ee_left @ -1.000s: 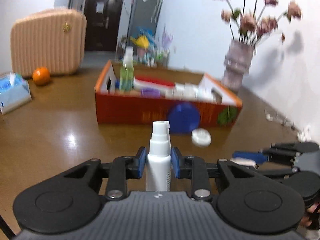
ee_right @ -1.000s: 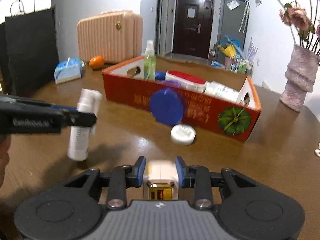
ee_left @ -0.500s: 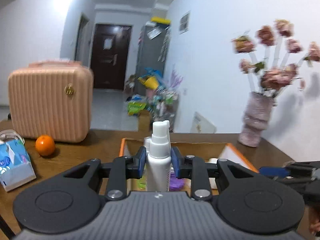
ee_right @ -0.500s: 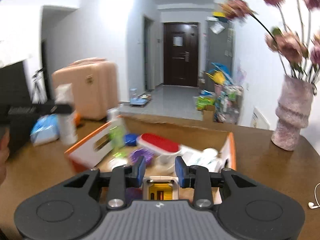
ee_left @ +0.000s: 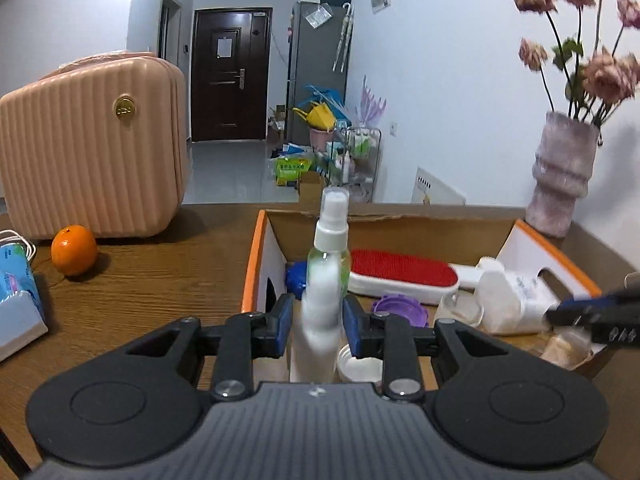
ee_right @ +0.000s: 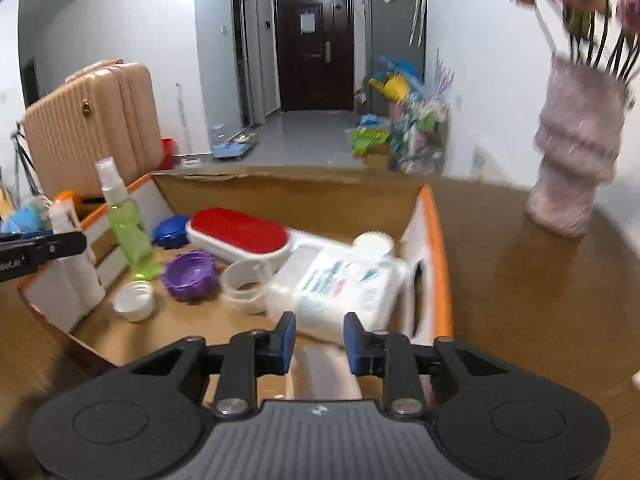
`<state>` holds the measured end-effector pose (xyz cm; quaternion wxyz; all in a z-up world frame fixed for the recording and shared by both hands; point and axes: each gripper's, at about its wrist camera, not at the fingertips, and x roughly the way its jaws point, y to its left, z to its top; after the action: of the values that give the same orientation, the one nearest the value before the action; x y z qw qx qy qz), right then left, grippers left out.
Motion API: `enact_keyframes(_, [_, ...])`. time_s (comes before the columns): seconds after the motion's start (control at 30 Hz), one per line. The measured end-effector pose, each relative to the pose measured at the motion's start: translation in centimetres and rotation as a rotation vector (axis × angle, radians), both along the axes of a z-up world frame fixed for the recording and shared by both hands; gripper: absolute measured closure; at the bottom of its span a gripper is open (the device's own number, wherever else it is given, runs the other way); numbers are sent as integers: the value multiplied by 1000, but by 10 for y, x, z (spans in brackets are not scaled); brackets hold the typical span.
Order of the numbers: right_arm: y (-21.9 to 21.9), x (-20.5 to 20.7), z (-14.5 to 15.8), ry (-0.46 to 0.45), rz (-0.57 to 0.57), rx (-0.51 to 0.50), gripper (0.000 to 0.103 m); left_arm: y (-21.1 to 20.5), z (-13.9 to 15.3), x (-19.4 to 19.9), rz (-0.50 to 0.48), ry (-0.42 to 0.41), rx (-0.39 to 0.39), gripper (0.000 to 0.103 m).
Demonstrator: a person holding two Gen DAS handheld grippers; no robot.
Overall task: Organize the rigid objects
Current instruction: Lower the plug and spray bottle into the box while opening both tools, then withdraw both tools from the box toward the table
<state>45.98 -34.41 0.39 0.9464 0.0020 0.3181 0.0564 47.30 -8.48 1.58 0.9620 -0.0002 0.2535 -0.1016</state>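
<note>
We hold white spray bottle (ee_left: pixel 318 320) upright over cardboard box (ee_left: pixel 256 248) near its left end; left gripper (ee_left: pixel 316 322) clamped on mid-body. Light, stiff, smooth plastic; we judge body the place to hold, not pump. Right gripper (ee_right: pixel 319 338) jaws closing around small pale block (ee_right: pixel 326 372), blurred, low over box near right end.

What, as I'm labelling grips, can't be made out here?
- Right wrist view: pale thing by the right gripper's closing jaws is motion-blurred; what it is, whether pads grip it, unclear.
- Left wrist view: the left gripper's white spray bottle is smeared, base hidden by the gripper body.
- Left wrist view: right edge cuts off the right gripper.
</note>
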Motion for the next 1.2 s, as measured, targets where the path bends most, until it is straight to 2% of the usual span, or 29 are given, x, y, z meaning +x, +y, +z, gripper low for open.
enact_keyframes(0.07, [1, -5, 10, -42, -19, -73, 77, 1, 0, 0, 7, 2, -2, 72])
enact_keyframes(0.13, [-2, -7, 20, -75, -37, -100, 77, 3, 2, -2, 6, 5, -5, 68])
enact_keyframes(0.2, [-5, -16, 35, -112, -39, -98, 77, 6, 6, -8, 10, -3, -6, 61])
enact_keyframes(0.4, [-6, -55, 69, -174, -12, -96, 77, 17, 31, -40, 23, -30, -16, 61])
enact_keyframes(0.53, [1, -99, 81, -216, 23, -75, 75, 28, 50, -89, 37, -74, -50, 54])
enact_keyframes(0.63, [6, -140, 75, -231, 60, -28, 67, 29, 52, -133, 13, -102, -50, 48])
enact_keyframes(0.73, [19, -178, 58, -221, 71, -13, 63, 23, 42, -182, -15, -88, -40, 45])
enact_keyframes(0.8, [29, -202, 45, -224, 70, -20, 51, 19, 34, -212, -29, -78, -41, 40])
enact_keyframes(0.87, [37, -229, 31, -239, 68, -29, 45, 14, 23, -240, -50, -64, -46, 34])
enact_keyframes(0.93, [43, -253, 16, -219, 77, -13, 45, 7, 12, -262, -81, -24, -52, 33])
enact_keyframes(1.0, [48, -269, 3, -173, 90, 16, 45, -4, 3, -275, -128, 1, -17, 33])
enact_keyframes(1.07, [53, -278, -6, -140, 114, 3, 45, -13, 1, -282, -127, 4, 10, 33])
enact_keyframes(1.2, [52, -289, -6, -141, 97, 5, 45, -17, 5, -288, -152, -8, 7, 32])
